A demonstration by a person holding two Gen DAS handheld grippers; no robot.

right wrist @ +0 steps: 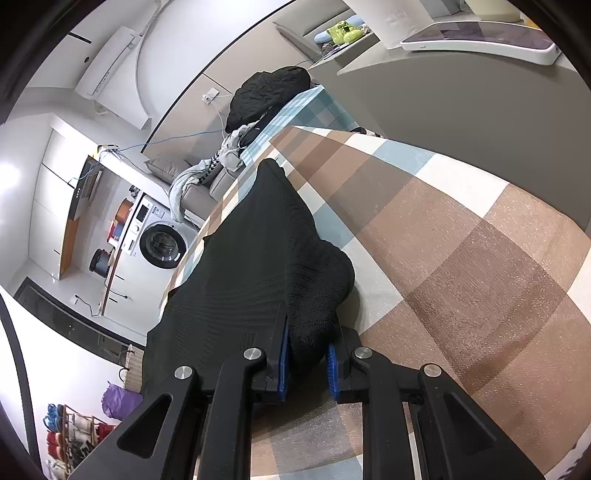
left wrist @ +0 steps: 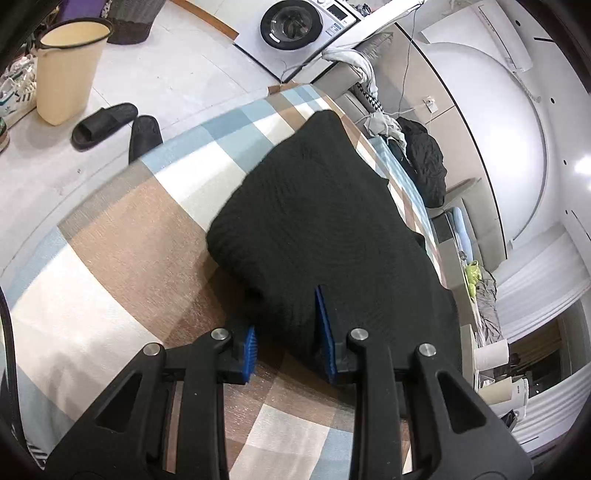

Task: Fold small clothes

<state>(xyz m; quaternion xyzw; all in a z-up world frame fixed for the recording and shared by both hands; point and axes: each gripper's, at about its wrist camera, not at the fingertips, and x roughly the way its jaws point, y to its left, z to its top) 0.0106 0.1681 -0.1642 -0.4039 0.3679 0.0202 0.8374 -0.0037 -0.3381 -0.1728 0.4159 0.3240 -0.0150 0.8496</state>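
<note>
Left gripper (left wrist: 286, 334): jaws parted, blue pads (left wrist: 325, 332) set a little apart, with a fold of the black knitted garment (left wrist: 314, 206) lying between them; the cloth drapes over the left finger and hides its tip, while the right pad stands clear along its inner face, so the jaws read as open about the cloth rather than pinching it. Right gripper (right wrist: 306, 363): jaws closed on a bunched, ribbed edge of the same black knitted garment (right wrist: 258, 266), the blue pads (right wrist: 283, 365) pressing the cloth from both sides.

Garment: in the left wrist view it spreads forward from the fingers as a broad dark sheet, narrowing toward its far end. In the right wrist view it runs forward and to the left of the fingers, with a rounded roll just ahead of the pads.

Support: a checked cover (left wrist: 122, 236) in brown, cream and pale blue, on which the garment rests.

Surroundings, left wrist view: a pair of black slippers (left wrist: 105, 125) on the pale floor beside the cover, a cream bucket (left wrist: 68, 70) near them, a washing machine (left wrist: 291, 24) beyond, and a heap of dark clothing (left wrist: 424, 162) to the right, past the garment
</note>
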